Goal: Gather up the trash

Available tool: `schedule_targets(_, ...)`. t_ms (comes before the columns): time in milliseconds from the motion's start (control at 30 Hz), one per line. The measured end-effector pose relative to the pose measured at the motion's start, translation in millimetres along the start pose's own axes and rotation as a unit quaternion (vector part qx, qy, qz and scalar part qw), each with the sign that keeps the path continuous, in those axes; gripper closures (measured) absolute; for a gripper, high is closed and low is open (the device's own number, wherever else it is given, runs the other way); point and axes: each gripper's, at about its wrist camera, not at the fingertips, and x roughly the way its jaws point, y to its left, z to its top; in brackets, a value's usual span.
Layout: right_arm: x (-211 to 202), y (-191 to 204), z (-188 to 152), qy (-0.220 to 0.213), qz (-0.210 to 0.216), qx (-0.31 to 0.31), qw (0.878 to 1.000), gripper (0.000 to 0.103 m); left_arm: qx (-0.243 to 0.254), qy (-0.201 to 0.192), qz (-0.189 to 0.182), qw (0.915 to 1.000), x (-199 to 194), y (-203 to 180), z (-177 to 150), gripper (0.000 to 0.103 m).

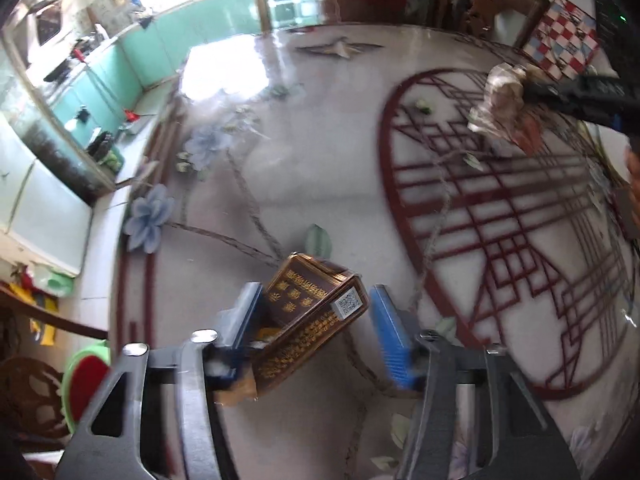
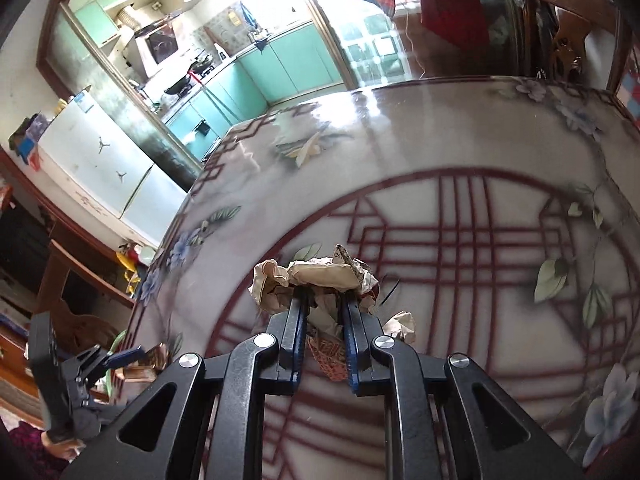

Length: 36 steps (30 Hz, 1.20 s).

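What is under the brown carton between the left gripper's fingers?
The brown carton sits tilted between the left gripper fingers, over the patterned table. A tan scrap shows under its lower corner; whatever else lies beneath is covered.

Brown box's (image 1: 312, 320) lower end behind finger

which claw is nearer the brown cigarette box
Left. The left claw has the brown cigarette box between its fingers; the right claw, across the table, grips crumpled paper.

A round table (image 2: 500, 140) with red lattice and flower print stands near a fridge (image 2: 96, 160) and teal kitchen cabinets (image 2: 288, 60).
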Motion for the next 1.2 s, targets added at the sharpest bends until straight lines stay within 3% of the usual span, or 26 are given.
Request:
schedule_targets(67,-8,8,-6,-0.003,-0.003,-0.011,1.0,0.089,-0.02,0.002,-0.005,0.9998,-3,2,-1,0.053)
schedule_targets(133,-19,20,-13,-0.01,-0.003,-0.022,1.0,0.089,-0.032,0.003,-0.002,0.9995,-7,5,-2,0.086)
schedule_targets(200,-29,32,-19,-0.015,-0.003,-0.034,0.999,0.089,-0.056,0.002,-0.002,0.9984,-16,9,-4,0.097)
schedule_targets(300,-43,49,-29,-0.011,-0.003,-0.046,0.999,0.089,-0.086,-0.028,-0.015,0.9958,-44,11,-11,0.097)
schedule_targets(533,-78,90,-55,-0.026,0.0,-0.066,0.997,0.089,-0.088,-0.081,-0.03,0.9924,-99,12,-28,0.103)
schedule_targets(700,-97,100,-77,-0.028,-0.012,-0.062,0.998,0.089,-0.05,-0.077,-0.031,0.9953,-101,15,-34,0.103)
schedule_targets(867,-107,102,-90,-0.022,-0.01,-0.05,0.998,0.089,-0.074,-0.071,-0.068,0.9924,-104,27,-38,0.103)
schedule_targets(900,-107,103,-93,-0.02,-0.008,-0.05,0.999,0.089,-0.083,-0.063,-0.066,0.9924,-100,29,-40,0.102)
schedule_targets(933,-106,106,-95,-0.018,-0.006,-0.053,0.998,0.089,-0.105,-0.05,-0.06,0.9914,-92,35,-43,0.093)
schedule_targets(1000,-105,111,-100,-0.014,-0.005,-0.063,0.998,0.089,-0.164,-0.022,-0.059,0.9845,-78,45,-51,0.05)
schedule_targets(1033,-105,113,-101,-0.014,-0.006,-0.067,0.998,0.089,-0.197,-0.017,-0.056,0.9787,-73,49,-56,0.016)
schedule_targets(1100,-104,116,-105,-0.01,-0.004,-0.074,0.997,0.089,-0.268,-0.032,-0.045,0.9617,-68,59,-68,0.013)
schedule_targets(1200,-102,115,-105,-0.005,0.0,-0.077,0.997,0.089,-0.332,-0.006,-0.014,0.943,-56,68,-72,0.013)
